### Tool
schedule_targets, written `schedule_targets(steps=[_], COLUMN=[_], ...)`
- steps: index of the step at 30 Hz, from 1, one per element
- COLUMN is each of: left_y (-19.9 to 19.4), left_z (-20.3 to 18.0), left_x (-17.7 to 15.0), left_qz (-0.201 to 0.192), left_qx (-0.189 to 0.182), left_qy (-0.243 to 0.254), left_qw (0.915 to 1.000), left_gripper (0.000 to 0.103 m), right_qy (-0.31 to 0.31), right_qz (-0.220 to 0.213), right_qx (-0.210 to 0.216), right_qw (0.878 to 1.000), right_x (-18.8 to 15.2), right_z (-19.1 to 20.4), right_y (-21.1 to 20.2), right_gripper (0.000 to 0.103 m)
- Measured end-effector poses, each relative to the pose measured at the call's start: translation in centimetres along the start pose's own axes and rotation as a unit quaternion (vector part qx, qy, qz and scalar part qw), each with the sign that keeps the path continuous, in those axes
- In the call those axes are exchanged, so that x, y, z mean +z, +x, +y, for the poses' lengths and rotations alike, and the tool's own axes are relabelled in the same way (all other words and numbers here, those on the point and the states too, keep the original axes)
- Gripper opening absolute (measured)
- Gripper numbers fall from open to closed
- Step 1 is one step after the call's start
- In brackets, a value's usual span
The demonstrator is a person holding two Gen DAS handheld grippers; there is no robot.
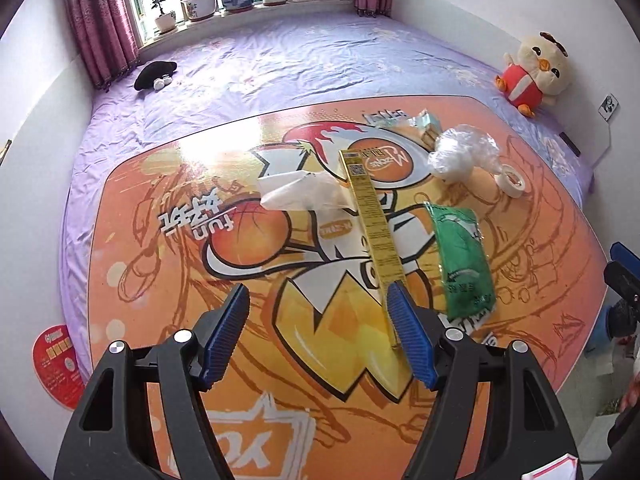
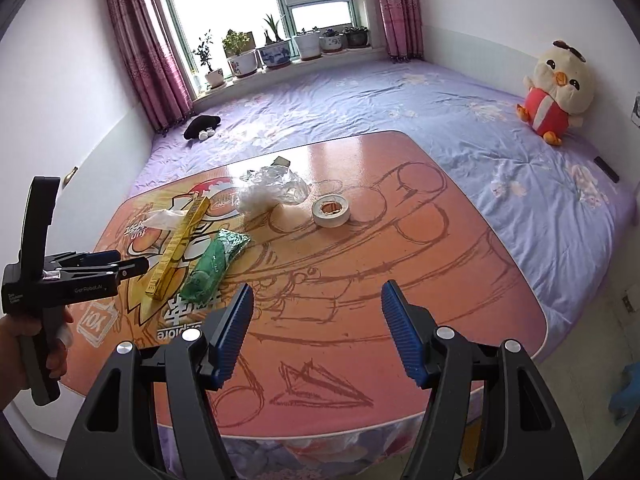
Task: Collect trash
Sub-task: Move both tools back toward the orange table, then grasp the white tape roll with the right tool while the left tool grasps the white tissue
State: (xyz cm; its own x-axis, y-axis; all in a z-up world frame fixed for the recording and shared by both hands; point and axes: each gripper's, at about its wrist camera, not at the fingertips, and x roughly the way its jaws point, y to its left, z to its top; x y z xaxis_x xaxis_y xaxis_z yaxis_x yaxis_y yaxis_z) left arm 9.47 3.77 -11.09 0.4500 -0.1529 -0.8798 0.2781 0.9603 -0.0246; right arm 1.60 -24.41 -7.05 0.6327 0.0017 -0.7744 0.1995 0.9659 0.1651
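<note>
Trash pickup not begun, both hand-held grippers released & empty.
Long yellow cardboard box (image 1: 374, 216), green plastic wrapper (image 1: 464, 256), crumpled clear bag (image 1: 464, 150), white tissue (image 1: 296, 192) all lie on orange printed surface (image 1: 168, 280); left hand-held gripper (image 1: 320, 300) nearest box.

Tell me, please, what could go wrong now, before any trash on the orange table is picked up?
1. The long yellow box lies partly over the white tissue and close beside the green wrapper; a grab by the open left gripper may drag a neighbour along.
2. The clear crumpled plastic bag looks light and may slip from the pads.
3. The tape roll sits among the trash and might be collected by mistake.
</note>
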Motion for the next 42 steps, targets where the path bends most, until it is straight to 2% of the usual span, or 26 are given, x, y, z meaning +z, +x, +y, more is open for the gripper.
schedule_targets(steps=[5,7,13,19,32,35,37,38,39,40,42], left_y=[2.4,2.9,3.6,4.6,5.8,5.8,5.6,5.5,5.3,5.2,5.0], left_z=[1.8,2.1,2.0,1.5,0.7,0.6,0.6,0.6,0.6,0.7,0.8], left_x=[1.4,1.9,3.2,4.7,6.9,7.0,6.9,6.8,6.7,6.6,6.4], left_qz=[0.013,0.009,-0.001,-0.005,-0.004,-0.008,-0.010,-0.010,-0.011,-0.011,-0.011], left_qx=[0.012,0.015,0.003,-0.006,-0.030,-0.030,-0.032,-0.033,-0.033,-0.034,-0.036], left_qy=[0.002,0.013,0.039,0.054,0.078,0.079,0.079,0.078,0.076,0.074,0.068], left_qw=[0.9998,0.9998,0.9992,0.9985,0.9965,0.9964,0.9963,0.9964,0.9965,0.9966,0.9970], left_gripper=[0.071,0.076,0.077,0.077,0.076,0.068,0.054,0.051,0.045,0.038,0.030], right_qy=[0.000,0.001,-0.008,-0.010,-0.006,-0.010,-0.017,-0.020,-0.023,-0.024,-0.024], right_qz=[0.017,0.025,0.046,0.056,0.059,0.056,0.056,0.056,0.057,0.057,0.057], right_qx=[-0.022,-0.035,-0.063,-0.075,-0.092,-0.087,-0.080,-0.077,-0.073,-0.071,-0.069], right_qw=[1.000,0.999,0.997,0.996,0.994,0.995,0.995,0.995,0.995,0.996,0.996], right_x=[2.0,2.6,4.1,5.2,6.5,6.6,6.6,6.6,6.6,6.6,6.5], right_z=[0.5,0.3,-0.1,-0.2,0.1,0.2,0.4,0.6,0.7,0.8,0.7], right_y=[4.2,6.0,9.8,11.7,12.9,12.8,12.7,12.7,12.7,12.7,12.6], right_gripper=[0.068,0.068,0.068,0.069,0.074,0.063,0.051,0.048,0.042,0.040,0.040])
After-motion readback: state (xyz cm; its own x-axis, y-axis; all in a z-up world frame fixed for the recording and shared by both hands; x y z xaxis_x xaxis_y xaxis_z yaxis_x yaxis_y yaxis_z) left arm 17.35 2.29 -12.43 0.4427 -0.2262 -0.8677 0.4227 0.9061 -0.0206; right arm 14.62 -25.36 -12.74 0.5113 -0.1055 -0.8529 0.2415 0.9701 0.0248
